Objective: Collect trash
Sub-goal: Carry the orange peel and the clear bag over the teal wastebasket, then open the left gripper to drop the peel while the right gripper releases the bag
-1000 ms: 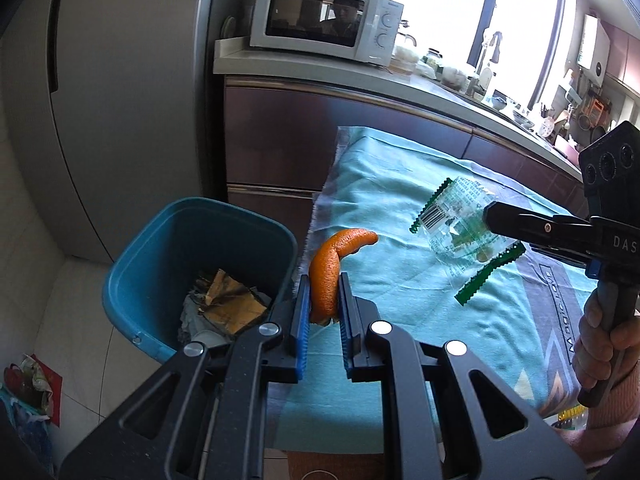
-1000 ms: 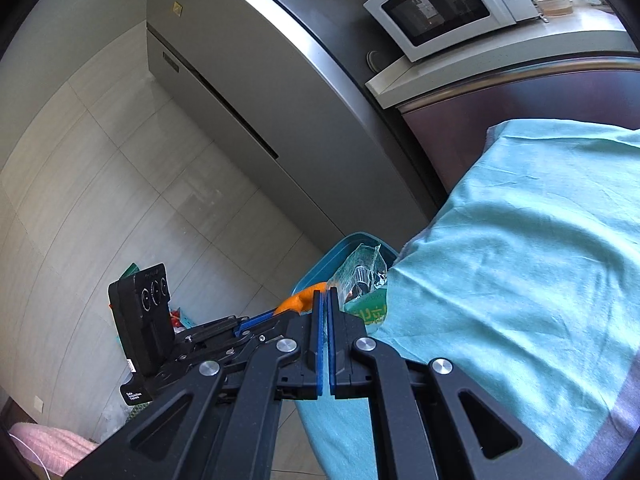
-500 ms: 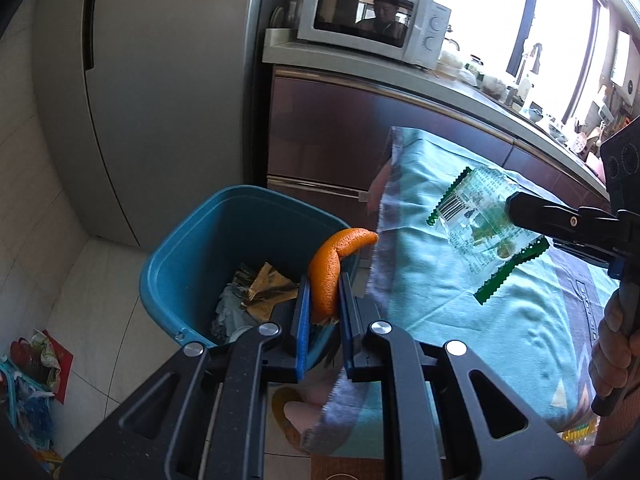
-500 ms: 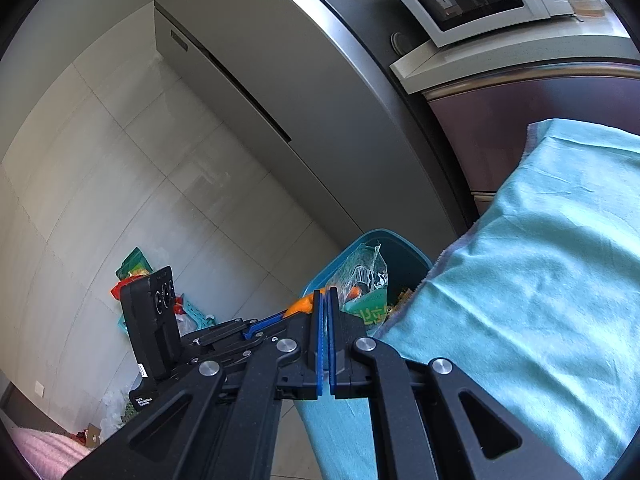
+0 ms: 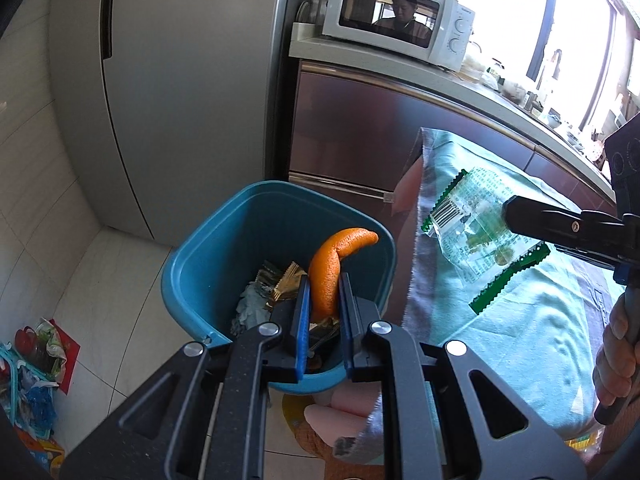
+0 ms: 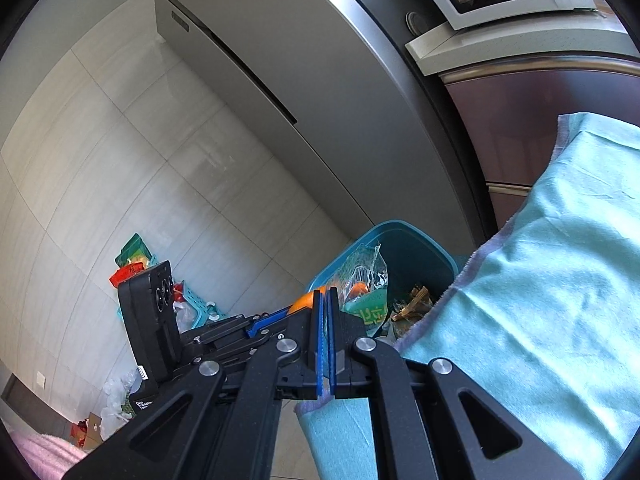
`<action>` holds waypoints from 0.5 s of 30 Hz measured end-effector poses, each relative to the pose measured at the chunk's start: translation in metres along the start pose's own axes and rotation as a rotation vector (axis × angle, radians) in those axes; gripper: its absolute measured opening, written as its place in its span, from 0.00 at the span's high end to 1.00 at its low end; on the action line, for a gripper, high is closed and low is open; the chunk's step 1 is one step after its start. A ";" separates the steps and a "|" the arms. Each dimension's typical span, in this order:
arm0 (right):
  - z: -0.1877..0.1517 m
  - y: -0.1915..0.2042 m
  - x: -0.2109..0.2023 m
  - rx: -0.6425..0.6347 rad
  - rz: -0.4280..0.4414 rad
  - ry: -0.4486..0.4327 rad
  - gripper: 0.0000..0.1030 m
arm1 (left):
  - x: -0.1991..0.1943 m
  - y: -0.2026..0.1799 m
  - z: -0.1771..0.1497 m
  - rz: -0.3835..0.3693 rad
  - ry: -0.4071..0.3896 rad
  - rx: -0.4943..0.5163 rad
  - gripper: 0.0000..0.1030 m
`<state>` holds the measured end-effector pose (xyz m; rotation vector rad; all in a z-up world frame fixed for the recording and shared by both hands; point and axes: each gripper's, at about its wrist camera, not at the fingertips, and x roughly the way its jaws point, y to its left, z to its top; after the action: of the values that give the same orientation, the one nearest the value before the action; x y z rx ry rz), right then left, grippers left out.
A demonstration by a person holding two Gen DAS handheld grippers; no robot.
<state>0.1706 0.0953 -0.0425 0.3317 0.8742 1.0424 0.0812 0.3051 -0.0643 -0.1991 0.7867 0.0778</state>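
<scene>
My left gripper [image 5: 323, 280] is shut on a curved orange peel [image 5: 334, 266] and holds it over the open teal trash bin [image 5: 200, 256], which has paper and wrappers inside. My right gripper [image 6: 324, 300] is shut on a clear plastic wrapper with green edges [image 6: 366, 284] and holds it near the bin's rim [image 6: 404, 226]. The wrapper also shows in the left wrist view [image 5: 476, 236], above the table's left edge, with the right gripper's fingers [image 5: 532, 220] on it.
A table under a teal cloth [image 5: 520, 320] stands right of the bin. A grey fridge [image 5: 180, 80] and a counter with a white microwave [image 5: 396, 16] lie behind. Bags and baskets of clutter [image 6: 136, 264] sit on the tiled floor at left.
Both grippers have moved left off the table toward the bin. The peel has gone from above the cloth's edge to above the bin's opening. The wrapper has come closer to the bin.
</scene>
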 end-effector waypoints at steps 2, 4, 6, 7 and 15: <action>0.000 0.001 0.003 -0.001 -0.001 0.003 0.99 | 0.003 0.002 0.001 0.007 0.002 -0.003 0.87; 0.001 0.002 0.006 -0.004 -0.004 0.008 0.99 | 0.005 0.005 0.001 0.014 0.003 -0.007 0.87; 0.003 0.002 0.010 -0.005 -0.006 0.011 0.99 | 0.007 0.006 0.001 0.024 0.004 -0.011 0.87; 0.003 0.002 0.012 -0.006 -0.007 0.014 0.99 | 0.008 0.006 0.001 0.027 0.005 -0.013 0.87; 0.005 0.005 0.025 -0.010 -0.011 0.038 0.99 | 0.019 0.012 0.001 0.041 0.015 -0.033 0.87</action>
<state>0.1773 0.1198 -0.0478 0.2989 0.9041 1.0452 0.0934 0.3165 -0.0788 -0.2147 0.8047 0.1277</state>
